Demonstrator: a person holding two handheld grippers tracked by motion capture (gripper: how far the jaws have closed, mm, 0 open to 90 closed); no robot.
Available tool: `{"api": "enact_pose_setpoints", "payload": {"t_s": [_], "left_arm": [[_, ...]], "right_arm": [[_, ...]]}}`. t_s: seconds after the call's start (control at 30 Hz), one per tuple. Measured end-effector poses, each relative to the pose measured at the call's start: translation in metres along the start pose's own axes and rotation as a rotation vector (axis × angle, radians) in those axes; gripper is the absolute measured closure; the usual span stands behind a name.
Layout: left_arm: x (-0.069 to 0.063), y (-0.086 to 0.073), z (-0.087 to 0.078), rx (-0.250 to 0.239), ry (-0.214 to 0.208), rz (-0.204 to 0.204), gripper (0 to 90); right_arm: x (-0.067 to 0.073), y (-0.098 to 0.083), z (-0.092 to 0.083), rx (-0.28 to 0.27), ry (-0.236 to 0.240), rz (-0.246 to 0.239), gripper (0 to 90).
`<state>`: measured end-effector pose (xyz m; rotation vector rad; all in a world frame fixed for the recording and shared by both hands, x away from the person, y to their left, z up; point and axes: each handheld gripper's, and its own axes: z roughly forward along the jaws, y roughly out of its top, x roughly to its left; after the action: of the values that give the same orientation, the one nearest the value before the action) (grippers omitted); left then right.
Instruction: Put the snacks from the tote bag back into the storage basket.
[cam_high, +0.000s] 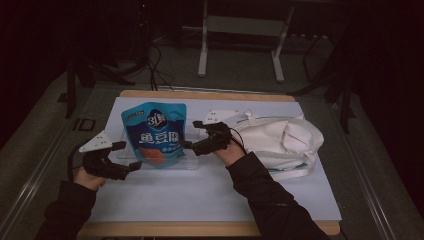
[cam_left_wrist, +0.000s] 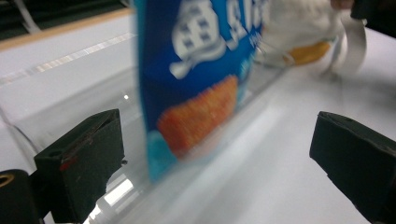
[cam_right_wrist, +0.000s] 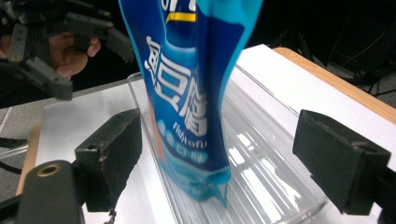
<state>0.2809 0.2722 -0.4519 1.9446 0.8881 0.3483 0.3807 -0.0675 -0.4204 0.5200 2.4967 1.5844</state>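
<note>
Pouch: a blue plastic snack pouch with white lettering and an orange picture (cam_high: 156, 134) stands upright in a clear plastic tray (cam_high: 192, 164), centre-left of the high view, just left of middle.
Left gripper: the left gripper (cam_high: 129, 156) sits at lower left of the high view, jaws spread wide, holding nothing, just beside the pouch's lower left corner.
Right gripper: the right gripper (cam_high: 193, 134) hovers at mid-frame, jaws wide apart and empty, close to the pouch's right edge; contact is hard to judge.
Hidden: the tray is nearly invisible from above, its rim showing as faint glints; in the right gripper view the tray's ribbed floor (cam_right_wrist: 261, 177) is plain, and the pouch top is cut off by the upper frame.
Blurred: the left gripper view smears the pouch print (cam_left_wrist: 201, 88).
Bag: a crumpled white cloth bag with straps (cam_high: 282, 140) lies right of centre, behind the right hand.
Room: bare white table sheet (cam_high: 200, 200) lies open across the lower middle; the wooden edge (cam_high: 210, 228) runs along the bottom.
</note>
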Motion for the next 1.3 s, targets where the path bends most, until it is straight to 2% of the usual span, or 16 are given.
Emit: {"api": "enact_pose_setpoints", "payload": {"t_s": [0.1, 0.27, 0.43, 0.53, 0.7, 0.73, 0.77, 0.97, 1.03, 1.3], "left_arm": [[-0.006, -0.004, -0.002, -0.003, 0.011, 0.000, 3.1], [-0.021, -0.009, -0.007, -0.018, 0.005, 0.015, 3.1], [-0.041, -0.006, -0.009, -0.034, -0.036, 0.035, 3.1], [-0.053, -0.001, -0.009, -0.043, -0.056, 0.067, 3.1], [-0.071, 0.009, -0.005, -0.069, -0.097, 0.100, 3.1], [-0.071, 0.009, -0.005, -0.069, -0.097, 0.100, 3.1], [-0.078, 0.012, -0.003, -0.078, -0.108, 0.120, 3.1], [-0.095, 0.022, 0.005, -0.082, -0.163, 0.159, 3.1], [-0.098, 0.025, 0.009, -0.079, -0.190, 0.165, 3.2], [-0.112, 0.033, 0.032, -0.049, -0.247, 0.206, 3.1]], "right_arm": [[0.000, -0.006, -0.006, 0.005, -0.007, -0.002, 15.4], [0.000, -0.013, -0.018, 0.001, -0.012, 0.009, 15.4], [0.003, -0.020, -0.033, 0.003, -0.019, 0.004, 15.6], [0.004, -0.023, -0.042, 0.004, -0.015, 0.009, 15.7], [0.010, -0.031, -0.061, -0.002, -0.035, -0.005, 15.7], [0.011, -0.032, -0.065, -0.005, -0.040, -0.005, 15.7], [0.012, -0.034, -0.069, -0.010, -0.044, -0.004, 15.7], [0.016, -0.043, -0.092, -0.025, -0.066, 0.009, 15.6], [0.017, -0.046, -0.098, -0.030, -0.065, 0.013, 15.6], [0.020, -0.063, -0.119, -0.032, -0.092, 0.018, 15.6]]}}
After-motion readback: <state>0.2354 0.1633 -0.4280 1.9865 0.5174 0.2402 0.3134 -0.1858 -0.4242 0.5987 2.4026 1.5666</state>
